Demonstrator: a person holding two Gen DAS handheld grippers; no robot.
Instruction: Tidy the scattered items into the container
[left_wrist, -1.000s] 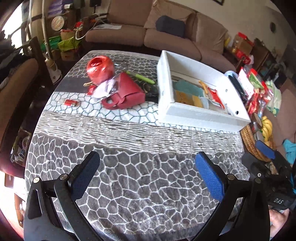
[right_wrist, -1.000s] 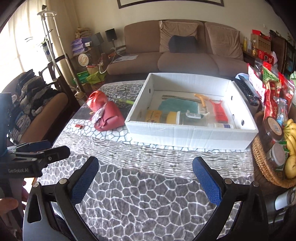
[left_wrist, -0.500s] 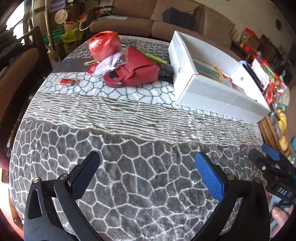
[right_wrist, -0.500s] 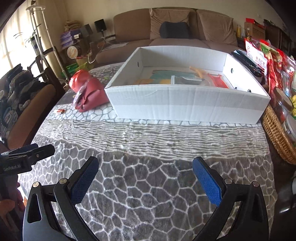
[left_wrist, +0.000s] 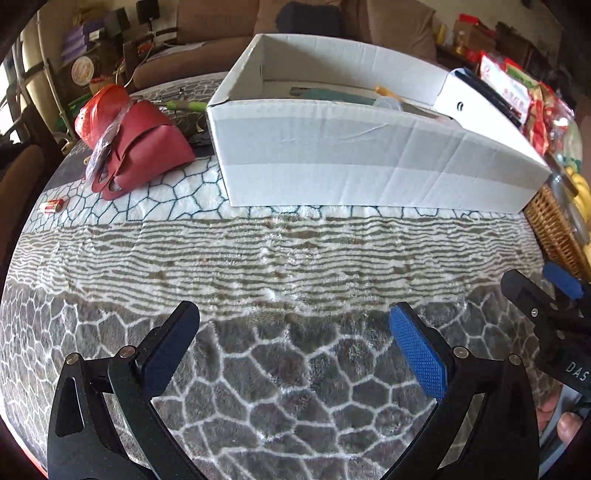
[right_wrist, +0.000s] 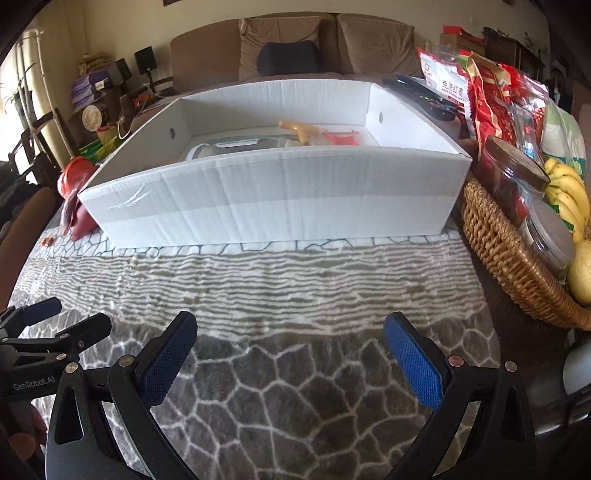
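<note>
A white cardboard box (left_wrist: 369, 162) stands on the patterned table cover with several items inside; it also shows in the right wrist view (right_wrist: 273, 199). Left of it lie a red pouch (left_wrist: 147, 147), a red plastic bag (left_wrist: 101, 110), a green pen (left_wrist: 186, 106) and a small red item (left_wrist: 53, 205). My left gripper (left_wrist: 291, 350) is open and empty, low over the near part of the table. My right gripper (right_wrist: 290, 354) is open and empty, facing the box's front wall. The red pouch (right_wrist: 79, 221) peeks out left of the box.
A wicker basket (right_wrist: 517, 258) with jars and bananas (right_wrist: 565, 192) stands right of the box. Snack bags (right_wrist: 491, 99) and a remote (right_wrist: 421, 96) lie behind it. A sofa (right_wrist: 295, 48) is beyond the table. A chair (left_wrist: 18, 177) stands at the left.
Both grippers have dropped lower and closer to the table; the box now shows side-on. Both stay open and empty.
</note>
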